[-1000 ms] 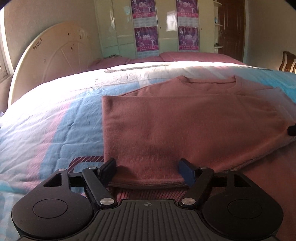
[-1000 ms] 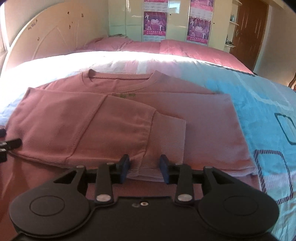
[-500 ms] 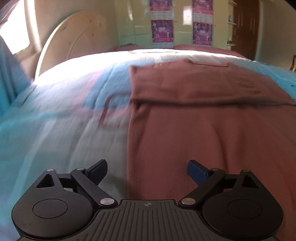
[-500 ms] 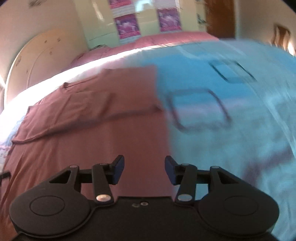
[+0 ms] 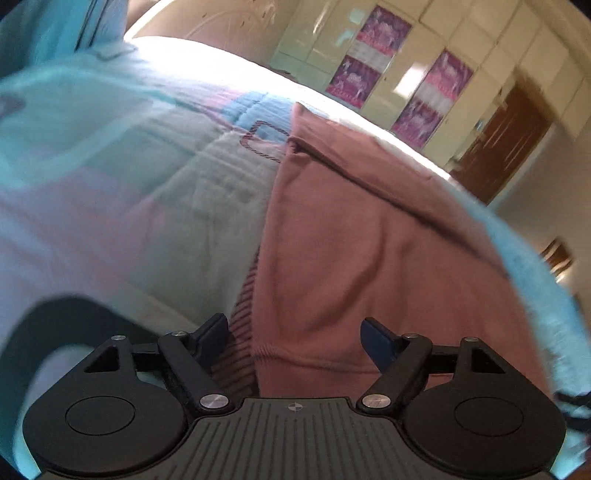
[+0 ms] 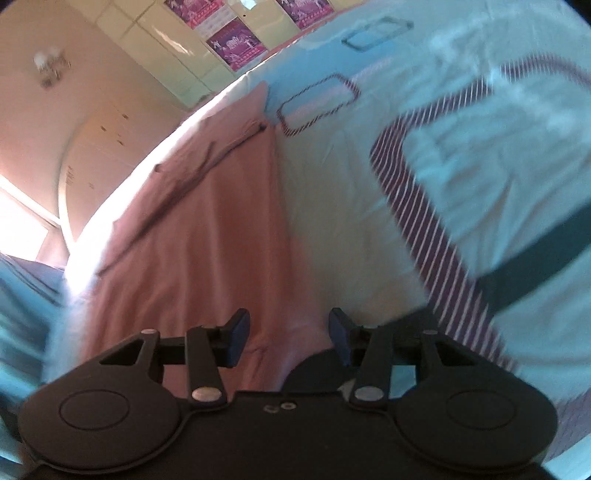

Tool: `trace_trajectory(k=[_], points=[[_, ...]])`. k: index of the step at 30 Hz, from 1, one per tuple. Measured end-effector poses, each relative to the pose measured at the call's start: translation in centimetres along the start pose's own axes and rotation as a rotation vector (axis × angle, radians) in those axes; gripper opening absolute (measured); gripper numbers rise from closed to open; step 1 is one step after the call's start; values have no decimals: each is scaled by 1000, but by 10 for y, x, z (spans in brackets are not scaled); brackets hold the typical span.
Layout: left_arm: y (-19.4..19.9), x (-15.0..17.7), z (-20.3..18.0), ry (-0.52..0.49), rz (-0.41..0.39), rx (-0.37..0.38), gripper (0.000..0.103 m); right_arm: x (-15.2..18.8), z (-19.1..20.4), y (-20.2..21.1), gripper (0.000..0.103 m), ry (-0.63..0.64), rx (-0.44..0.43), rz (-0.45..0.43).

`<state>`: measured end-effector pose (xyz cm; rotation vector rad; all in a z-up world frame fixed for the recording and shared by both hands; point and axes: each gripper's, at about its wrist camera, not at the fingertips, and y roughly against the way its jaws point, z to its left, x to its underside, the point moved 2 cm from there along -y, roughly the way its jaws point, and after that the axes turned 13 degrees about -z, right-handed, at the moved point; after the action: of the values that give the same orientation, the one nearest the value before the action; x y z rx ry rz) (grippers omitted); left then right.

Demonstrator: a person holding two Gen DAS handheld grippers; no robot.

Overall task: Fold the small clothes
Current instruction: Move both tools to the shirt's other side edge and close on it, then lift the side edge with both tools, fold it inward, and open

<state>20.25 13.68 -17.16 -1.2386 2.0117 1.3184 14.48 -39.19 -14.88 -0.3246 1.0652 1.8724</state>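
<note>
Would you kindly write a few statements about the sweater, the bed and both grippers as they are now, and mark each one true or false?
1. The pink sweater lies on a light blue patterned quilt. True.
2. The left gripper is clamped shut on the sweater's hem. False: its jaws stand apart, at the sweater's lower left corner, with nothing pinched.
3. The right gripper is open over the sweater's lower right corner. True.
4. The sweater is bright green. False: it is dusty pink.
5. Purple posters hang on the pale cabinet doors behind the bed. True.
6. A sleeve lies stretched out sideways onto the quilt. False: both side edges are folded straight.
</note>
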Motion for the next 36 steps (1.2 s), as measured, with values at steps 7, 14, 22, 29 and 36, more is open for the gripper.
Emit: trace_trajectory(k=[7,14,22,29,36], points=[[2,10,23,200,-9,80,61,15,0,1,45,-93,-122,24],[-6,16,24,274,34,152,58,4,-14,-15,29,-177,-142,29],[-4,11,11,182,-2,97,5,9,0,-19,7,-95,-182,61],[-7,18,5,95,4,37,5,4,9,-10,6,21,-183,41],[0,6,6,230,-84,83,5,-11,23,2,6,16,-232,-24]])
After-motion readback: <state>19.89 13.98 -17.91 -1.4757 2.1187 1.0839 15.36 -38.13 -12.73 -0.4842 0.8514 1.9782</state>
